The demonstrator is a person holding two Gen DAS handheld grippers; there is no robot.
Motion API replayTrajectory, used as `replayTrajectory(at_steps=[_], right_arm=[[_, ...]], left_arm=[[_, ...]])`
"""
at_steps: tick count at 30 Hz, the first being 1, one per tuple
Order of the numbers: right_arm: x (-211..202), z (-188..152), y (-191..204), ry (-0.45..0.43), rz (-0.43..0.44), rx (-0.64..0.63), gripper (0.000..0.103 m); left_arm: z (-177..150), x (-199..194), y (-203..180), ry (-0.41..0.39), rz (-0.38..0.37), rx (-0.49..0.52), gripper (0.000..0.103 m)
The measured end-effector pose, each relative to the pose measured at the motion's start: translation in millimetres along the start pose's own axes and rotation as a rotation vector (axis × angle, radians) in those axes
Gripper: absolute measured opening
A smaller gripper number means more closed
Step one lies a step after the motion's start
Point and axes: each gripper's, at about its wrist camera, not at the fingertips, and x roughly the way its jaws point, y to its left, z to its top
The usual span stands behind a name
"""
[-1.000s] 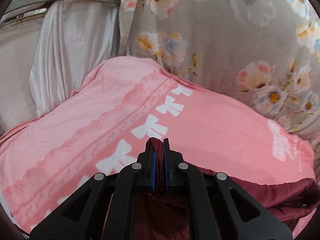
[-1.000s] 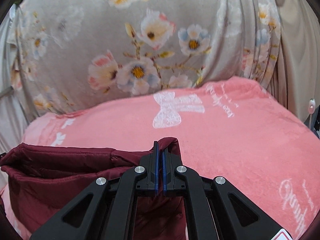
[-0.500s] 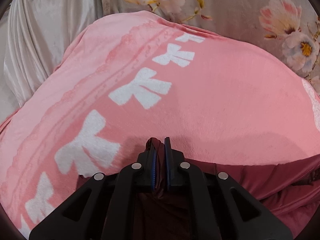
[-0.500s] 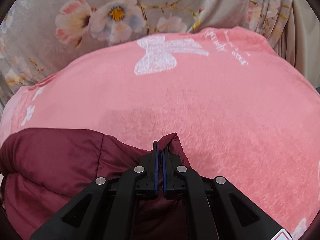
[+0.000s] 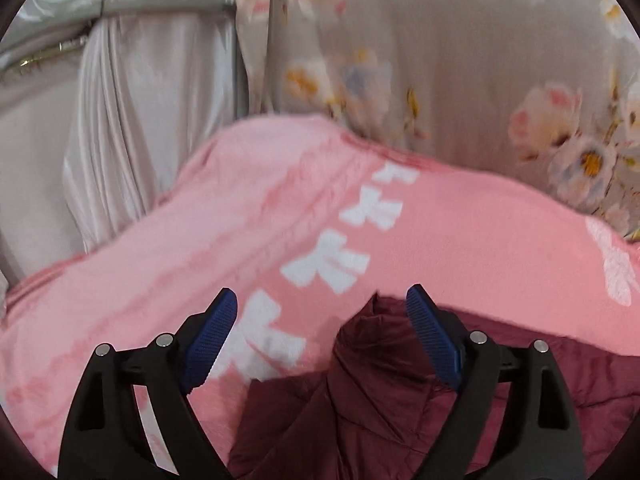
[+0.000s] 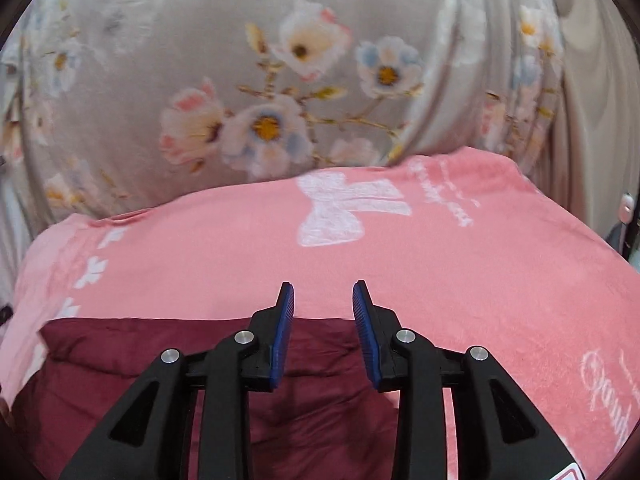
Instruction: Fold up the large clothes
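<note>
A dark red padded garment (image 5: 360, 400) lies folded on a pink blanket (image 5: 460, 240) with white bows. In the left wrist view my left gripper (image 5: 322, 300) is wide open, a raised corner of the garment standing between its blue pads (image 5: 430, 336) without being held. In the right wrist view the garment (image 6: 160, 360) lies flat with a straight far edge. My right gripper (image 6: 323, 292) is open and empty just above that edge.
The pink blanket (image 6: 440, 280) covers the whole surface. A grey floral curtain (image 6: 280, 80) hangs right behind it, also in the left wrist view (image 5: 460, 60). A silvery tied-back curtain (image 5: 132, 100) hangs at the far left.
Both grippers were shut on the garment's corners and lowered them to the blanket. Now both have opened and let go, and both views have lifted back from the blanket.
</note>
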Motion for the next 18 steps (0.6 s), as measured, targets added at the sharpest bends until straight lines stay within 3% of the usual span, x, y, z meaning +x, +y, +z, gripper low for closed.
replayTrajectory(at_steps=[4, 8, 13, 18], right_arm=[[19.9, -8.6, 49.6, 0.128, 0.147, -0.044, 0.022], [44.3, -22.9, 101.7, 0.210, 0.194, -0.129, 0.015], [83.6, -39.5, 127.3, 0.315, 0.220, -0.118, 0.013], [98.9, -53.4, 129.1, 0.344, 0.234, -0.123, 0.012]], left_arm=[[10.1, -13.6, -36.6, 0.051, -0.107, 0.058, 0.084], [-3.6, -5.9, -96.1, 0.111, -0.152, 0.166, 0.084], [-35.3, 29.6, -142.2, 0.179, -0.116, 0.255, 0.082], [-61.7, 64.5, -131.8, 0.274, -0.095, 0.192, 0.081]])
